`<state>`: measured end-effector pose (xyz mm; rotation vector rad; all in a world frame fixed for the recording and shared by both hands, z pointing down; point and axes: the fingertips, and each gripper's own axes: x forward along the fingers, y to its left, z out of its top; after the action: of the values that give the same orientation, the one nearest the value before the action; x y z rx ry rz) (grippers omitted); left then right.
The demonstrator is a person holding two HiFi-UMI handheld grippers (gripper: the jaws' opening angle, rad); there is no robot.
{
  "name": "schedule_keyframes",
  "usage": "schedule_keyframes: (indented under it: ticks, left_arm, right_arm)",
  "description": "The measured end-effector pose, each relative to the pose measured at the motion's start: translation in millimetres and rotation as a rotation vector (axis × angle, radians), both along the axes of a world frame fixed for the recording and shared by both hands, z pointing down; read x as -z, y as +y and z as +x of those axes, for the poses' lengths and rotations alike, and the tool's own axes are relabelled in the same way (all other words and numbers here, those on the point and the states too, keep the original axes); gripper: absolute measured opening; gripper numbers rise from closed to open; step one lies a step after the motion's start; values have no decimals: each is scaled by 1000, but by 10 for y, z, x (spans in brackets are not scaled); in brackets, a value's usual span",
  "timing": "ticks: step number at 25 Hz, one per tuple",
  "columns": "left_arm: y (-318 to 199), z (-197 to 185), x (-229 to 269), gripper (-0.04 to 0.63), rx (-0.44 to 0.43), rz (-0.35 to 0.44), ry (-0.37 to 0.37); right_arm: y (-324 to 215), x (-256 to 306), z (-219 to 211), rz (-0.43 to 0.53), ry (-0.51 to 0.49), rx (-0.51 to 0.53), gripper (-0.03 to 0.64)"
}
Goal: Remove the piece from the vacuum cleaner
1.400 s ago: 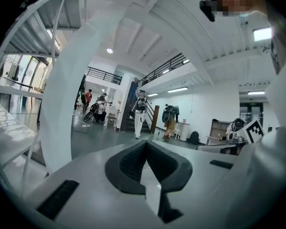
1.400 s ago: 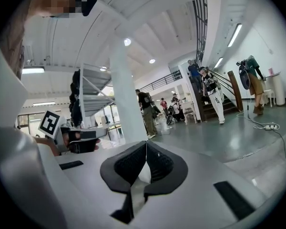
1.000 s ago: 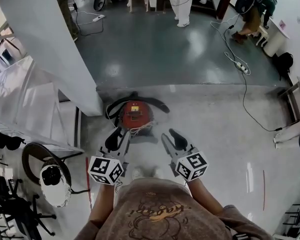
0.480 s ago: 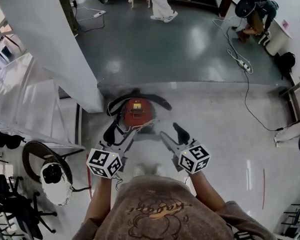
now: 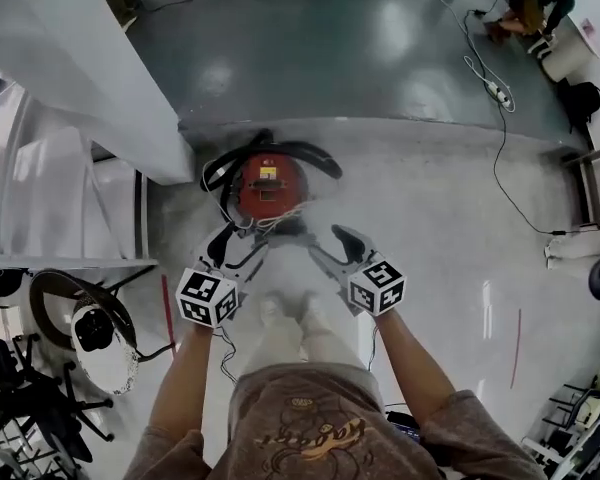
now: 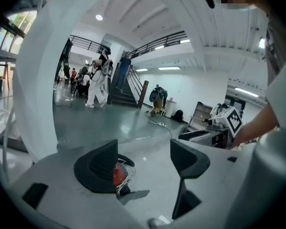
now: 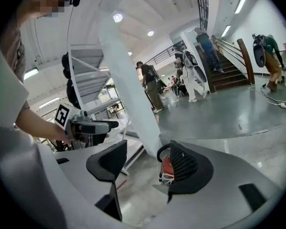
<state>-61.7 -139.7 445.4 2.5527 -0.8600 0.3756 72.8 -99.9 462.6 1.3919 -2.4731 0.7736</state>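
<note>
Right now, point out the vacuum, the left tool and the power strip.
vacuum (image 5: pixel 268 183), head view, red top of its body.
left tool (image 6: pixel 144 151), left gripper view, midway between its open fingertips.
power strip (image 5: pixel 497 90), head view, middle of the white strip.

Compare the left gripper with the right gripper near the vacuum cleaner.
The left gripper sits by the red vacuum cleaner's near-left edge, beside its white cord; the right gripper hangs over bare floor to its near right. The left gripper sees the vacuum behind its left jaw, the right gripper behind its right jaw. Both stand open, holding nothing.
</note>
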Motion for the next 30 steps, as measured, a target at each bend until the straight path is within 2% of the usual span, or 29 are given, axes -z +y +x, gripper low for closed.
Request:
schedule_keyframes:
  ticks: [4, 15, 19, 25, 30]
  left_arm:
    - [-90, 54, -760, 319, -30, -82, -57]
    - [-10, 388, -2788, 319, -154, -243, -162]
    - [-22, 544, -3374, 319, -209, -251, -197]
    - [-96, 691, -4073, 319, -266, -267, -238]
    - [74, 760, -4308, 319, -386, -234, -341]
  right_arm:
    - [-42, -698, -6, -84, 65, 52, 252]
    - [-34, -2652, -40, -273, 121, 59, 252]
    - [-141, -3179, -44, -266, 187, 110, 252]
    - [-175, -3927, -122, -242, 341, 312, 252]
    - [-141, -4171, -210, -253, 365, 391, 252]
